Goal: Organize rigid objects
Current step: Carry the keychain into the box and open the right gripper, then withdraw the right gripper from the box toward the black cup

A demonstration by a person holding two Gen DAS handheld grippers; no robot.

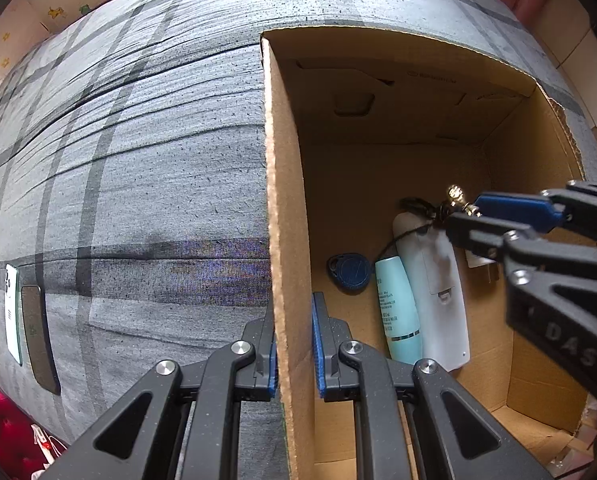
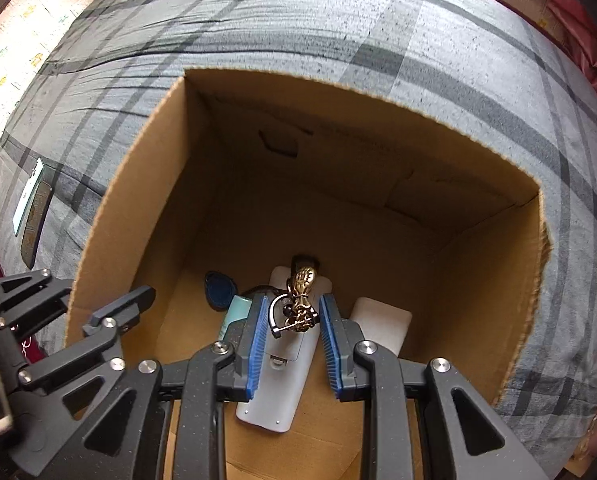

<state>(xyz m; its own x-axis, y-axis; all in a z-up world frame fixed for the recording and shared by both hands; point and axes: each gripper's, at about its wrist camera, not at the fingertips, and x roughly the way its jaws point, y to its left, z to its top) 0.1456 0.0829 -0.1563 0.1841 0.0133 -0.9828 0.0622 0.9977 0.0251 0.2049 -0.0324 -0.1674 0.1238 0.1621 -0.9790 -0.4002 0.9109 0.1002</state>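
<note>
An open cardboard box (image 1: 286, 200) stands on a grey plaid bed. My left gripper (image 1: 294, 308) is shut on the box's left wall, one blue pad on each side of it. My right gripper (image 2: 295, 304) hangs inside the box, shut on a gold keychain (image 2: 303, 284) with a metal ring. On the box floor lie a blue key fob (image 2: 218, 292), a teal tube (image 2: 234, 312), a white remote (image 2: 274, 392) and a white charger (image 2: 386, 320). In the left wrist view the right gripper (image 1: 462, 216) enters from the right with the keychain (image 1: 454, 194) above the remote (image 1: 438, 288).
A white phone (image 1: 12, 312) and a dark flat object (image 1: 38, 336) lie on the bed at the far left. The box's tall walls (image 2: 130, 200) surround the right gripper. The left gripper (image 2: 94, 284) straddles the wall at the lower left. Red fabric shows beyond the bed edge.
</note>
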